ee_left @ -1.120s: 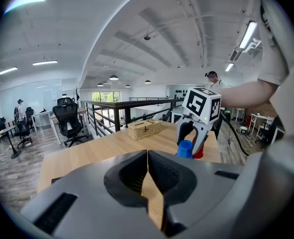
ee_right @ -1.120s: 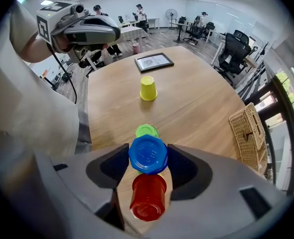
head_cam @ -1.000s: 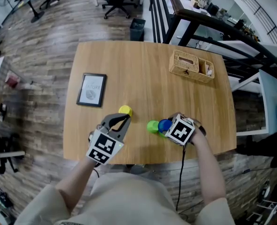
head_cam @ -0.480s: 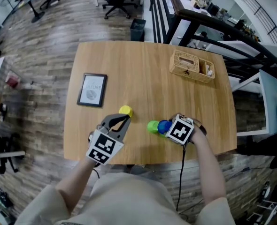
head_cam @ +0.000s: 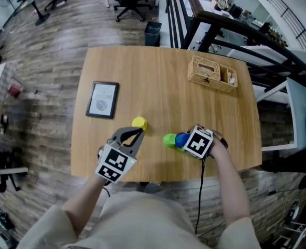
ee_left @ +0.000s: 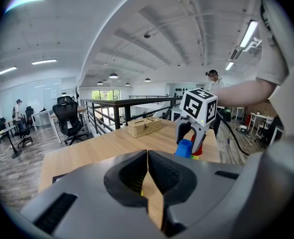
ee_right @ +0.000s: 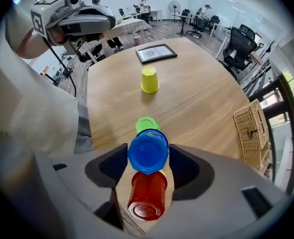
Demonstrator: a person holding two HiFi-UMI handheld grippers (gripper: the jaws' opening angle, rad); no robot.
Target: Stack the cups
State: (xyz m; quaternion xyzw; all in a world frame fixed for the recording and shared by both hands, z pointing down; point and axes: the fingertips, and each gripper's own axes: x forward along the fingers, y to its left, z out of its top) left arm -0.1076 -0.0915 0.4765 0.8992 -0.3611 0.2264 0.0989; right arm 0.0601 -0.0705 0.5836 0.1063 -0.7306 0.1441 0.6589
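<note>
Blue cup [ee_right: 148,151] stands between right gripper's [ee_right: 148,164] fingers [ee_right: 111,166], just opened wider

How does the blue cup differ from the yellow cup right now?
The blue cup stands between the jaws of the right gripper, which have just been opening; the yellow cup has no jaws around it. The blue cup has the green cup and red cup close beside it; the yellow cup stands alone, nearer the picture frame. Both are upside down on the table.

No text can be read; the print in the picture frame [head_cam: 102,99] is too small to make out
</note>
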